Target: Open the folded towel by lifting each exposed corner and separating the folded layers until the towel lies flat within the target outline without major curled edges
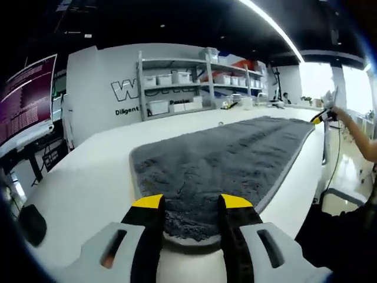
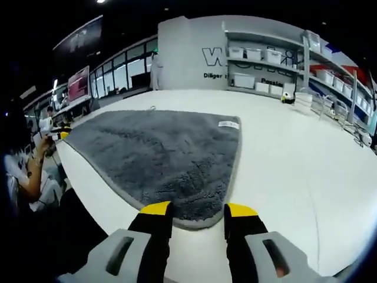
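A grey towel (image 1: pixel 224 159) lies spread out and mostly flat on the white table (image 1: pixel 88 177). My left gripper (image 1: pixel 191 206) is open at the towel's near edge, which lies between the yellow-tipped jaws. Far off at the towel's other end, the right gripper (image 1: pixel 321 118) is in a person's hand. In the right gripper view, the towel (image 2: pixel 153 153) has a white label (image 2: pixel 228 124) near its far corner. My right gripper (image 2: pixel 198 211) is open, with the towel's near rounded corner between the jaws. The left gripper (image 2: pixel 61 135) is small at the far left.
Shelves with white bins (image 1: pixel 177 88) stand against the back wall. A monitor (image 1: pixel 26 100) and a dark rounded object (image 1: pixel 32 224) are at the left. The table edge (image 2: pixel 88 183) runs close beside the towel, and a seated person (image 2: pixel 26 177) is beyond it.
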Demonstrator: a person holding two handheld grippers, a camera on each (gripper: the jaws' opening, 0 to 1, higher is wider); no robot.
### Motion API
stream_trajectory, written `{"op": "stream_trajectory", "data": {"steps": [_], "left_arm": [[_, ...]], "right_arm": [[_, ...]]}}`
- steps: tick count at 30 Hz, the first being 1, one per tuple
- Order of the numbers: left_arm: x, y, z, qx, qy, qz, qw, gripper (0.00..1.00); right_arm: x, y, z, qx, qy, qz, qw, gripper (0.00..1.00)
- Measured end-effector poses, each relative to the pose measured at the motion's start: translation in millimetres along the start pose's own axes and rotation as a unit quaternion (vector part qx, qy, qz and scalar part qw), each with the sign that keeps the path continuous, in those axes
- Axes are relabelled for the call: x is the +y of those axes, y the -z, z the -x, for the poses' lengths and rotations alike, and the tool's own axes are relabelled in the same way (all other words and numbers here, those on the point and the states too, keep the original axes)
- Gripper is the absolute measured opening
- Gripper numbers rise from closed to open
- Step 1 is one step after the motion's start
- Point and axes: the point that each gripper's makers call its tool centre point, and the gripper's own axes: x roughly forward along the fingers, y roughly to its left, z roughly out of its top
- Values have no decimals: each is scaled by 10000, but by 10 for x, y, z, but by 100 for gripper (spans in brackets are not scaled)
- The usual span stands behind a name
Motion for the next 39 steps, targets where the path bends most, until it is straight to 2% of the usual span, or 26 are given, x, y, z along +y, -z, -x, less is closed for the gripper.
{"op": "stream_trajectory", "data": {"steps": [8, 11, 14, 15, 20, 24, 28, 31, 36, 37, 38, 39], "left_arm": [[-14, 7, 13, 32, 65, 29, 10000, 36], [-30, -56, 22, -56, 128, 3, 9999, 37], [-73, -350, 36, -574, 297, 207, 9977, 39], [-82, -399, 34, -643, 329, 225, 9971, 39], [-94, -626, -115, -679, 449, 135, 9966, 39], [-21, -788, -326, -646, 561, 126, 9963, 39], [95, -908, -566, -623, 549, 154, 9964, 37], [158, -932, -736, -443, 565, -27, 9974, 36], [273, -996, -957, -383, 637, 46, 9972, 36], [291, -998, -996, -362, 630, 30, 9973, 37], [291, -961, -1214, -157, 812, 23, 9966, 38], [250, -970, -1254, -176, 918, 89, 9956, 38]], "right_arm": [[34, -21, 12, 36, 20, 91, 9999, 34], [-1, -133, 35, -145, 143, 39, 9998, 36], [-19, -318, 73, -439, 153, -30, 9989, 37], [-20, -374, 80, -498, 166, -38, 9986, 37], [-13, -658, -2, -754, 236, 69, 9969, 37], [4, -888, -197, -938, 135, 38, 9955, 37], [210, -1050, -350, -1179, -25, -151, 9929, 36], [287, -1188, -501, -1160, -107, -44, 9932, 34], [375, -1389, -766, -1151, -206, 28, 9931, 33], [472, -1471, -967, -1145, -279, 18, 9930, 33], [514, -1560, -1167, -1040, -390, 281, 9934, 33], [564, -1603, -1239, -1025, -435, 291, 9934, 33]]}}
